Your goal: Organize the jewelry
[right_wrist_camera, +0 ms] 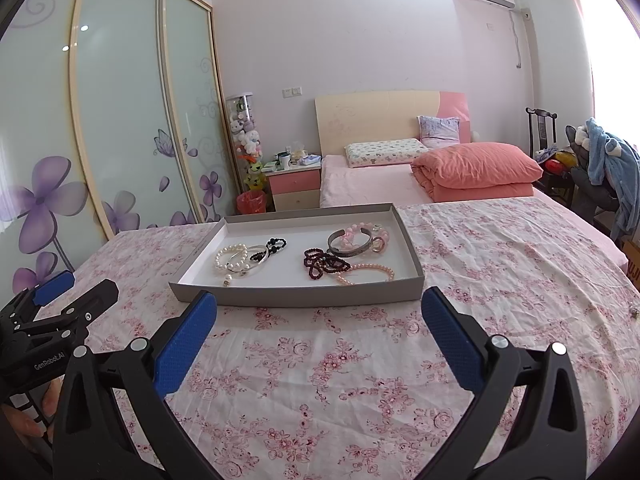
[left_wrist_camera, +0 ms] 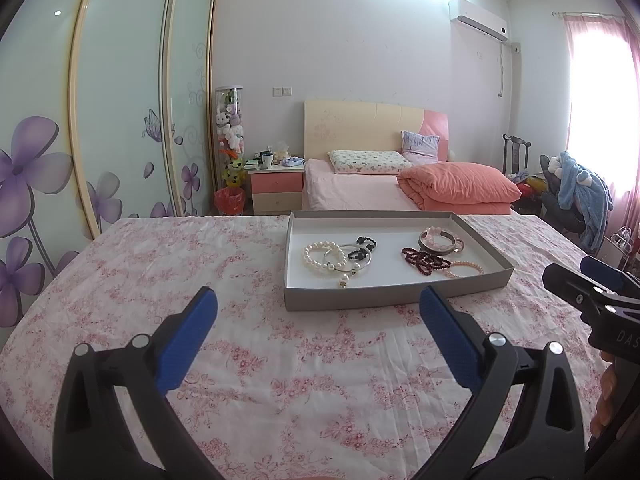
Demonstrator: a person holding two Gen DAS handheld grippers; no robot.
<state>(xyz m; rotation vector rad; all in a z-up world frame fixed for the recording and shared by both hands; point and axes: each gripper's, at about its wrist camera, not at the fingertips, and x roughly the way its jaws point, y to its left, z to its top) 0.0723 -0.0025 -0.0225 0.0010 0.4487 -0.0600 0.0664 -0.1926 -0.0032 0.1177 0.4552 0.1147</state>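
A shallow grey tray (left_wrist_camera: 392,294) (right_wrist_camera: 300,294) with a white floor lies on the floral cloth. Inside, on its left, lie a white pearl bracelet (left_wrist_camera: 316,254) (right_wrist_camera: 230,258), a silver bangle (left_wrist_camera: 356,262) and black beads (left_wrist_camera: 362,249) (right_wrist_camera: 272,248). On its right lie dark red beads (left_wrist_camera: 424,260) (right_wrist_camera: 320,264), a pink pearl strand (left_wrist_camera: 466,268) (right_wrist_camera: 368,272) and a grey cuff with pink beads (left_wrist_camera: 438,240) (right_wrist_camera: 356,240). My left gripper (left_wrist_camera: 318,308) hovers open, short of the tray's near wall. My right gripper (right_wrist_camera: 320,312) is open too, just in front of the tray, nothing between its fingers.
The floral cloth (left_wrist_camera: 280,380) covers the table around the tray. Beyond it stand a pink bed (left_wrist_camera: 360,188), a nightstand (left_wrist_camera: 276,188) and a red bin (left_wrist_camera: 229,202). Sliding wardrobe doors (left_wrist_camera: 120,120) fill the left. A chair with blue clothes (left_wrist_camera: 580,192) is at the right.
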